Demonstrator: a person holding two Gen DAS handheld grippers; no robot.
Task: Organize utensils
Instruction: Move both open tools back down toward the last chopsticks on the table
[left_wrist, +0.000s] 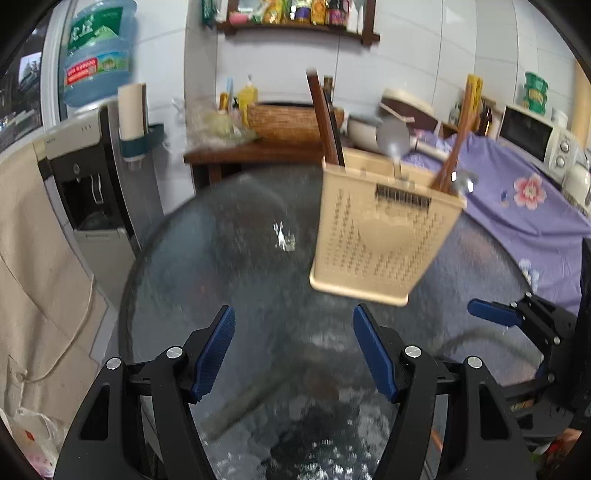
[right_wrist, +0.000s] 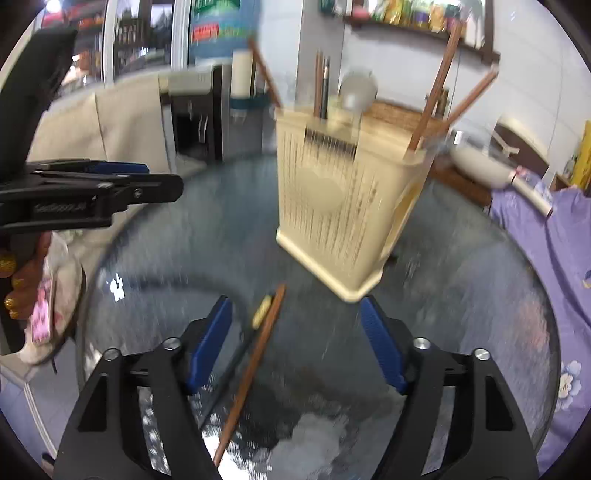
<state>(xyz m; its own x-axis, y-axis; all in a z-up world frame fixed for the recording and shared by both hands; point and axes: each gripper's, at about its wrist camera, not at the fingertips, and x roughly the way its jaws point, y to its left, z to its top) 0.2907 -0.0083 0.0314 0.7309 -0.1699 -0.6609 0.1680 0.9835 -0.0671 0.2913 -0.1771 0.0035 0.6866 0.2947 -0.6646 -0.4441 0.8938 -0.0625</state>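
A beige perforated utensil holder (left_wrist: 384, 232) stands on the round glass table (left_wrist: 229, 266) and holds brown chopsticks (left_wrist: 456, 147) and a metal spoon (left_wrist: 393, 138). It also shows in the right wrist view (right_wrist: 343, 206). My left gripper (left_wrist: 293, 350) is open and empty, below and left of the holder. My right gripper (right_wrist: 295, 343) is open. A brown chopstick (right_wrist: 255, 365) lies on the glass between its fingers, beside a dark utensil with a yellow end (right_wrist: 263, 308). Nothing is gripped. The right gripper shows at the right edge of the left wrist view (left_wrist: 495, 314); the left gripper shows at the left of the right wrist view (right_wrist: 147, 184).
A water dispenser (left_wrist: 92, 177) stands at the left behind the table. A purple flowered cloth (left_wrist: 524, 206) covers the counter at the right, with a microwave (left_wrist: 532, 136). A wooden side table (left_wrist: 255, 151) with a woven basket is behind. A wall shelf (left_wrist: 299, 26) hangs above.
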